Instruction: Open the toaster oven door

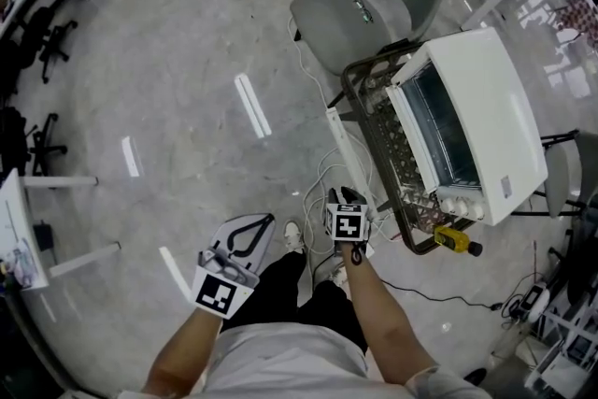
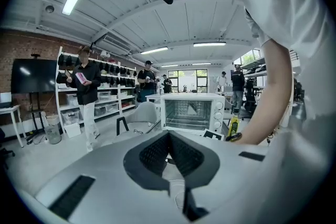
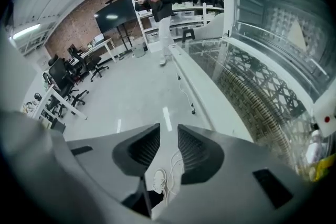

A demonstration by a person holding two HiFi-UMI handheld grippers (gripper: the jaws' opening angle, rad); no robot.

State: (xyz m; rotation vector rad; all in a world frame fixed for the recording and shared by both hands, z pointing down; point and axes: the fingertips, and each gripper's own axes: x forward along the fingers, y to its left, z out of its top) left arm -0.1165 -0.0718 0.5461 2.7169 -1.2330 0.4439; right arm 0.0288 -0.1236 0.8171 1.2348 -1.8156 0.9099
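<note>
1. No word, brand or number is legible in any of the three views.
2. A black-and-white square marker [image 1: 216, 294] on the cube of the left claw [image 1: 245, 231], and another [image 1: 348, 223] on the cube of the right claw [image 1: 347, 195], show coded patterns, not letters.
3. A small grey label [image 1: 505, 187] on the white toaster oven [image 1: 495, 98], near its knob end, is too small to read.
4. The yellow bottle [image 1: 450, 239] just beside the oven carries print too blurred to read.

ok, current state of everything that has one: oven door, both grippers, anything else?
toaster oven door: open, folded down roughly flat.
left gripper: shut, nothing held.
right gripper: open, nothing between the jaws, not touching the door.
yellow bottle: upright beside the oven, cap on.
</note>
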